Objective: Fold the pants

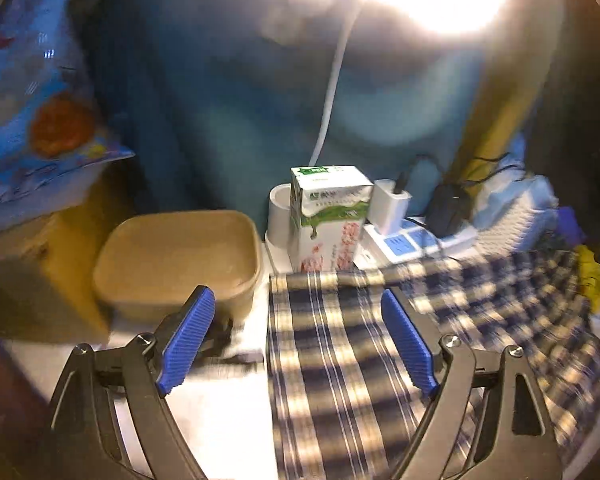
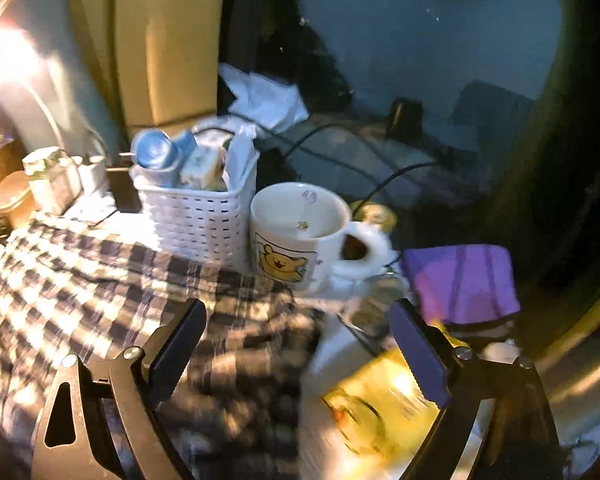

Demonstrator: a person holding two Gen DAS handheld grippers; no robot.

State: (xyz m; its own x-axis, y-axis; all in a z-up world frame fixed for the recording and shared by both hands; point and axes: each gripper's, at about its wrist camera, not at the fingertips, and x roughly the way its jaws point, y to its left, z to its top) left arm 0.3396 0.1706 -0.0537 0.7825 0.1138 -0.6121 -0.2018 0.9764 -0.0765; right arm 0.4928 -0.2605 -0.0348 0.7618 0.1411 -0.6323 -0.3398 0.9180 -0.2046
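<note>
Left gripper [image 1: 298, 340] angled down, fingers [image 1: 186, 340] spread wide and empty, checked pants [image 1: 332, 360] flat on the surface [image 1: 220, 420] between them; right gripper [image 2: 300, 356] likewise, fingers [image 2: 176, 354] apart over the pants' [image 2: 100, 300] rumpled edge, mug [image 2: 300, 236] beyond.

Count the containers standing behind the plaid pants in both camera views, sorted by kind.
Milk carton: 1
Tan lidded tub: 1
White woven basket: 1
Bear mug: 1
Total: 4

All stand just past the plaid pants. Both tools are open above the cloth, holding nothing.
</note>
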